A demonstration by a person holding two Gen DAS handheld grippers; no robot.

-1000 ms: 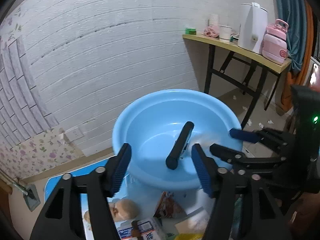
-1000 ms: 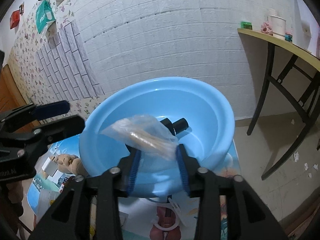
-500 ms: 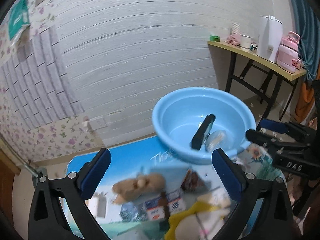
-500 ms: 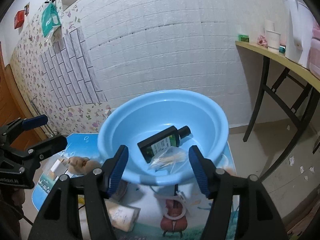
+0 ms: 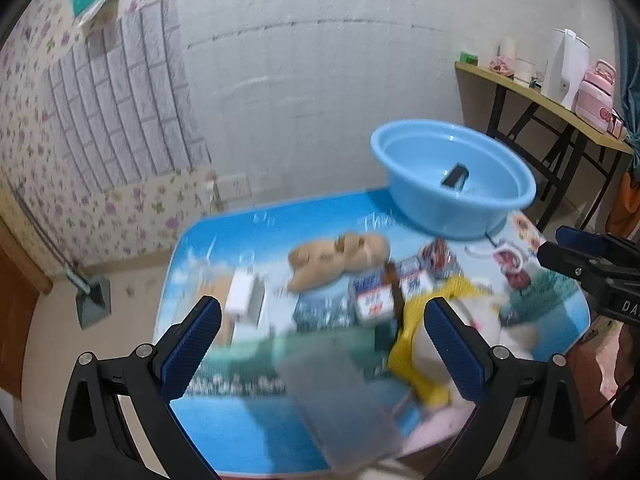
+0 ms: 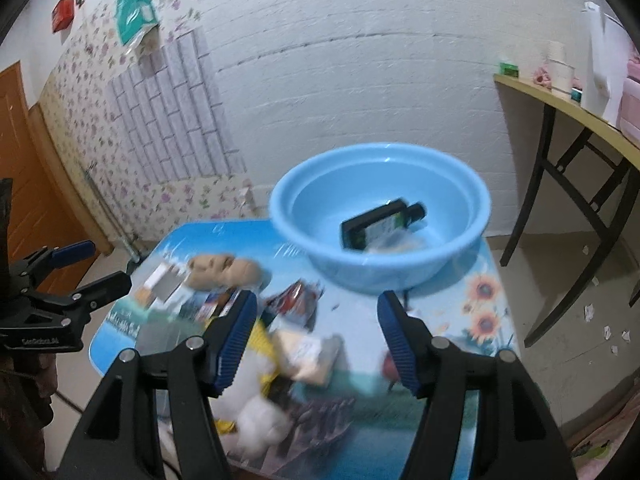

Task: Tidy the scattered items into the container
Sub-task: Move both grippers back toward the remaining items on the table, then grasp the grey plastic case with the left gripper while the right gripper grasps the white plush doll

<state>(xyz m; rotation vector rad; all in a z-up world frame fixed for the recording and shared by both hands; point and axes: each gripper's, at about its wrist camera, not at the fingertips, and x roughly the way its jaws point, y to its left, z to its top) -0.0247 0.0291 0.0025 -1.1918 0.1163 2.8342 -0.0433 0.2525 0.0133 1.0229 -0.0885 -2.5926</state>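
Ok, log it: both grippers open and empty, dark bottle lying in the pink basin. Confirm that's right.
One error: the basin is blue, not pink, as the right wrist view shows. The dark bottle does lie in it, and the left gripper and right gripper are open and empty.

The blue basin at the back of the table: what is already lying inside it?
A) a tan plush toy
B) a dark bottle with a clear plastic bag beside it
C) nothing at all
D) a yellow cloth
B: the right wrist view shows a dark bottle lying in the blue basin with a clear plastic bag next to it.
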